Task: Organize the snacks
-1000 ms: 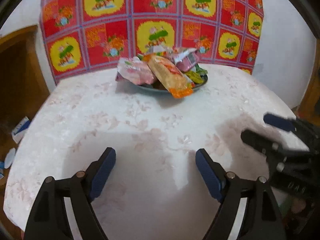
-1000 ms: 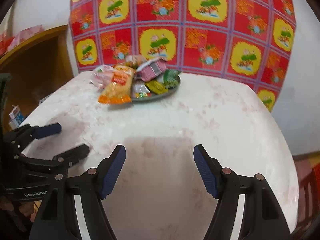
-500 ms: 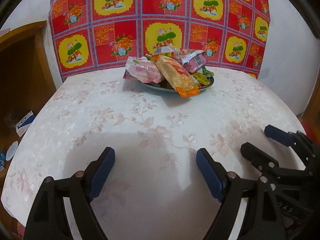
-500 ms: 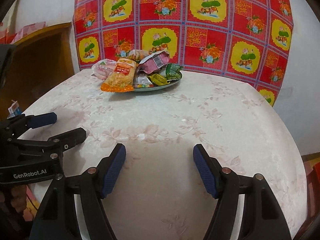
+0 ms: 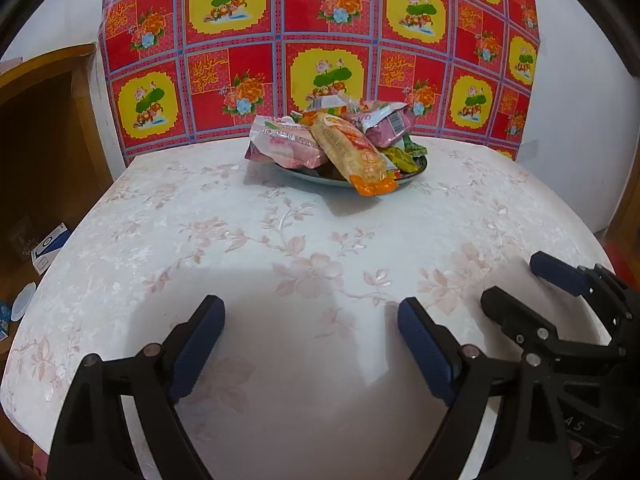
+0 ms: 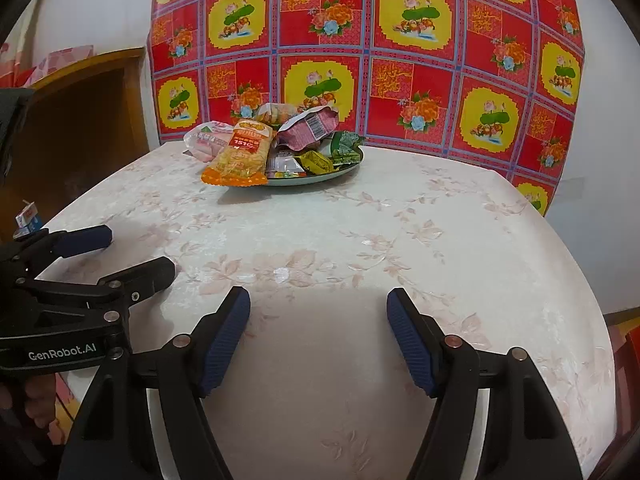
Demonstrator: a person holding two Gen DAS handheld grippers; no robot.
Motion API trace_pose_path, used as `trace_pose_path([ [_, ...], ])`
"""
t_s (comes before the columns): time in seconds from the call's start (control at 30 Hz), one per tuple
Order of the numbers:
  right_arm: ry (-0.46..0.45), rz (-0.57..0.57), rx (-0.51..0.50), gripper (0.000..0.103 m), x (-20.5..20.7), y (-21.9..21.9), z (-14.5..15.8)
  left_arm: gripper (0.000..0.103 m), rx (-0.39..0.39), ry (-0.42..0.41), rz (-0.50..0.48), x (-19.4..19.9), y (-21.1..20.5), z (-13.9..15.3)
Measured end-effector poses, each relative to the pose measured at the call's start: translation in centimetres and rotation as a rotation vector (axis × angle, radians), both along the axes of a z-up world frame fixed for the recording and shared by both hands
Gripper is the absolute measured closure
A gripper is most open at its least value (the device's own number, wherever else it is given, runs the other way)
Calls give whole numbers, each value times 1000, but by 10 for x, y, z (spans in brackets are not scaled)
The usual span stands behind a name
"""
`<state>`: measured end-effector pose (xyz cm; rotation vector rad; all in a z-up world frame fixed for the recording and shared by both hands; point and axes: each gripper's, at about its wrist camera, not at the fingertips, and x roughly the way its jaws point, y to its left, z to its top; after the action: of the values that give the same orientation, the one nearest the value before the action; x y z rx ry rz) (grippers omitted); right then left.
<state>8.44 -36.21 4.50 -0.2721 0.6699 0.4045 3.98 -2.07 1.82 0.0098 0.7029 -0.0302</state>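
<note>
Both tongs, left tongs (image 5: 310,338) and right tongs (image 6: 318,336), gape empty; the left has just been widening. The orange snack packet (image 5: 352,152) on the plate (image 5: 416,172) looks light, crinkly and slippery; pinch it mid-body.

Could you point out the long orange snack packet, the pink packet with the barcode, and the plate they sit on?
Orange snack packet (image 6: 240,152): right wrist view, middle of its front.
Pink barcode packet (image 6: 308,130): right wrist view, its upper face.
Plate (image 6: 320,178): right wrist view, its near rim.

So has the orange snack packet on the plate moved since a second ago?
No. The orange packet still overhangs the plate's front rim as before.
</note>
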Motion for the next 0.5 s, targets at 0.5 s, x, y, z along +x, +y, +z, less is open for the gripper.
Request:
trace_pose_path([
  [0.5, -10, 3, 3, 31, -1, 0, 0, 12, 0, -12, -1, -1, 0, -1],
])
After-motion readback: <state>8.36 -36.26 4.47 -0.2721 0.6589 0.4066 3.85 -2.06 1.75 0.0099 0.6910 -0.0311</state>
